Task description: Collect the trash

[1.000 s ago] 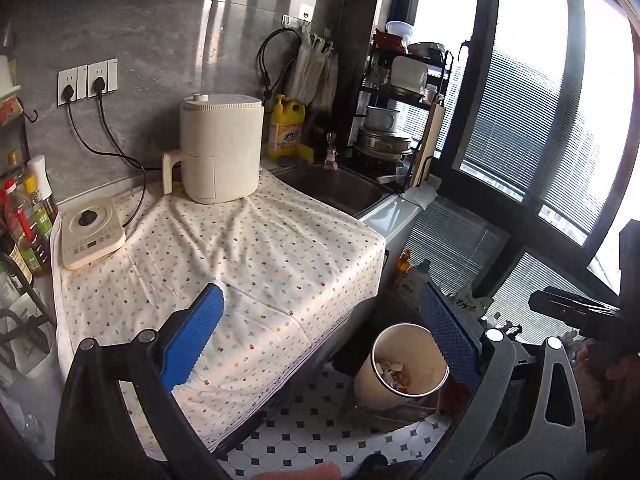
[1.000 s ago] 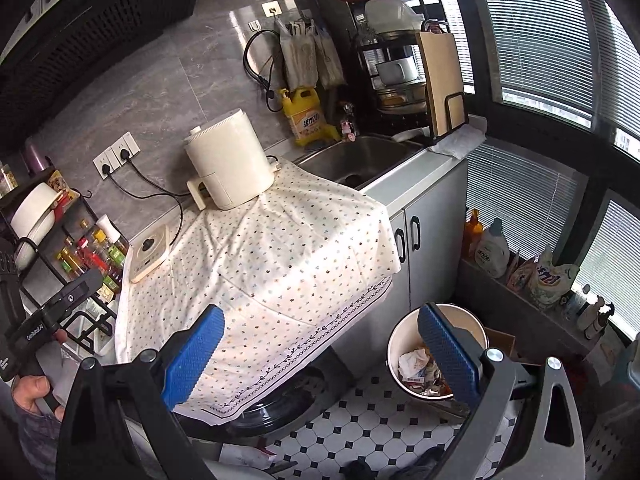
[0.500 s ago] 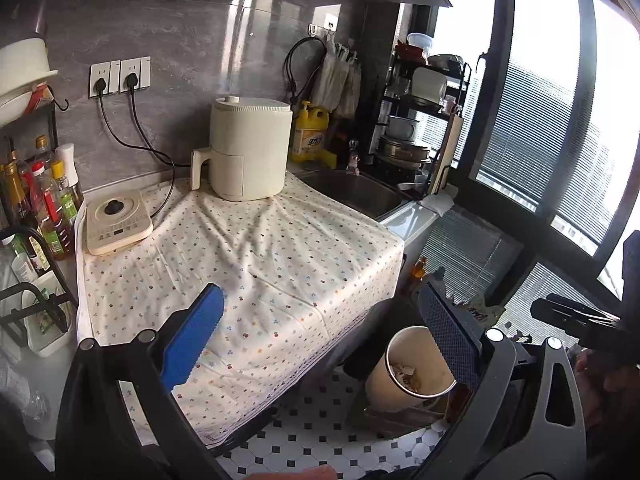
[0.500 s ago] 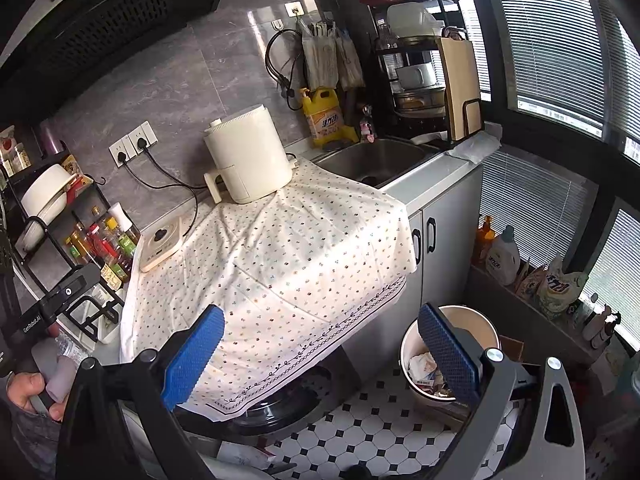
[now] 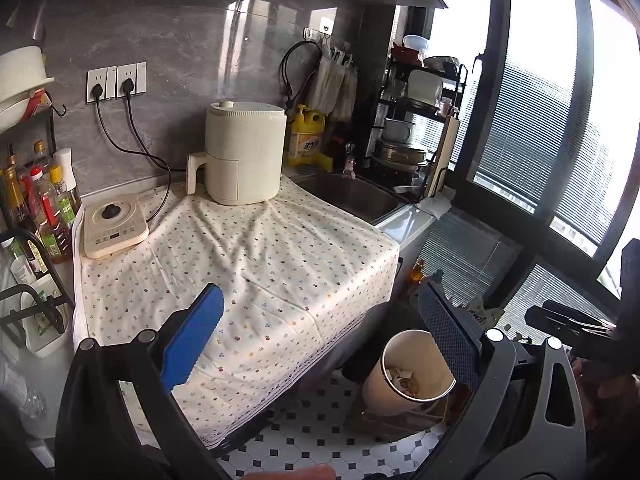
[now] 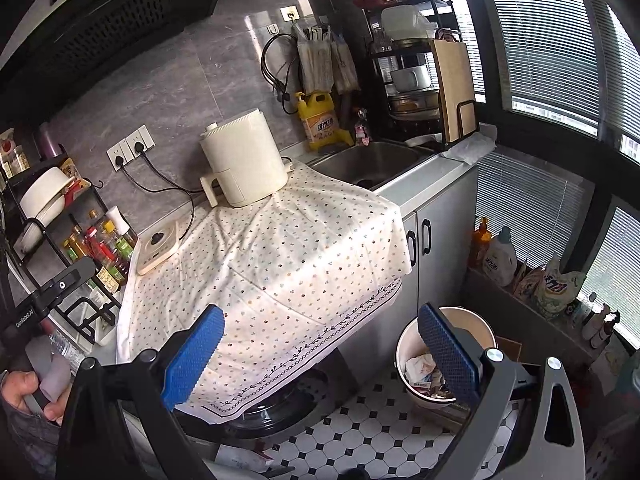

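Bin (image 6: 410,344) contents partly hidden by right finger (image 6: 448,350); washer (image 6: 280,412) mostly covered by cloth (image 6: 280,264); bottle labels unreadable.

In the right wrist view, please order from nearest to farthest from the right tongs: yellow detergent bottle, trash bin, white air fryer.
1. Trash bin, on the floor by the right tongs' right finger.
2. White air fryer, on the cloth-covered counter.
3. Yellow detergent bottle, against the back wall.
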`<action>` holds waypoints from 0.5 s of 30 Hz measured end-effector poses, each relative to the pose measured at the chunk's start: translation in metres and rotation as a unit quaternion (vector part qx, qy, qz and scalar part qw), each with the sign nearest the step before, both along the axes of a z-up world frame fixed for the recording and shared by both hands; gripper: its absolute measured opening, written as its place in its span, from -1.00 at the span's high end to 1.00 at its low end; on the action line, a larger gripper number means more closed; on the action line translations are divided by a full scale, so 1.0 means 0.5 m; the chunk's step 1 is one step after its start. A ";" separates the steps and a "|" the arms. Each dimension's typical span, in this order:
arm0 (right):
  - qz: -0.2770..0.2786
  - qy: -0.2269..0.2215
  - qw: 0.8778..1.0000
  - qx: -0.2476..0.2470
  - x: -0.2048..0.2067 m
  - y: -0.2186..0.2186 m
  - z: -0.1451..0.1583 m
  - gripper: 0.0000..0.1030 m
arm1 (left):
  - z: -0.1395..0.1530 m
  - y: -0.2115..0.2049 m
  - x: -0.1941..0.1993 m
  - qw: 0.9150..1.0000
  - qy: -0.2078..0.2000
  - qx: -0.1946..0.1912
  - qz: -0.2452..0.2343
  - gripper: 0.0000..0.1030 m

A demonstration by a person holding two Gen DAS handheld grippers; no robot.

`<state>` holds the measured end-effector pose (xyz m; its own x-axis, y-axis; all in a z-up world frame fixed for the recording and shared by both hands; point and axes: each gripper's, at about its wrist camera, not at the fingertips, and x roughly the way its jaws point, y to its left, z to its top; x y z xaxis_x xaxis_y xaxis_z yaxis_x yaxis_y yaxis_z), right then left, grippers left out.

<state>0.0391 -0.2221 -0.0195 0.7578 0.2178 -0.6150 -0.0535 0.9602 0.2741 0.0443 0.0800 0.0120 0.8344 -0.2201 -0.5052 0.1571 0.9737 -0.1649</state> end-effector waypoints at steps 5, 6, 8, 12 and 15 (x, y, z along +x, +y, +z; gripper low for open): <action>0.001 -0.003 1.000 0.000 -0.003 -0.007 0.000 -0.85 | 0.000 -0.005 0.004 1.000 0.001 -0.001 0.000 -0.88; 0.001 -0.003 1.000 0.001 -0.002 -0.008 0.001 -0.85 | 0.001 -0.007 0.004 1.000 0.001 -0.002 -0.001 -0.88; 0.001 -0.004 1.000 0.001 -0.002 -0.009 0.001 -0.85 | 0.001 -0.011 0.006 1.000 0.002 -0.001 -0.001 -0.88; 0.000 -0.006 1.000 -0.001 -0.004 -0.010 0.002 -0.85 | -0.002 -0.014 0.007 1.000 0.003 -0.002 -0.002 -0.88; -0.001 -0.004 1.000 -0.003 -0.005 -0.010 0.002 -0.85 | -0.003 -0.016 0.006 1.000 0.004 -0.004 -0.004 -0.88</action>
<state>0.0364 -0.2273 -0.0184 0.7633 0.2133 -0.6097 -0.0545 0.9618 0.2683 0.0471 0.0722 0.0105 0.8288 -0.2304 -0.5099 0.1630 0.9712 -0.1739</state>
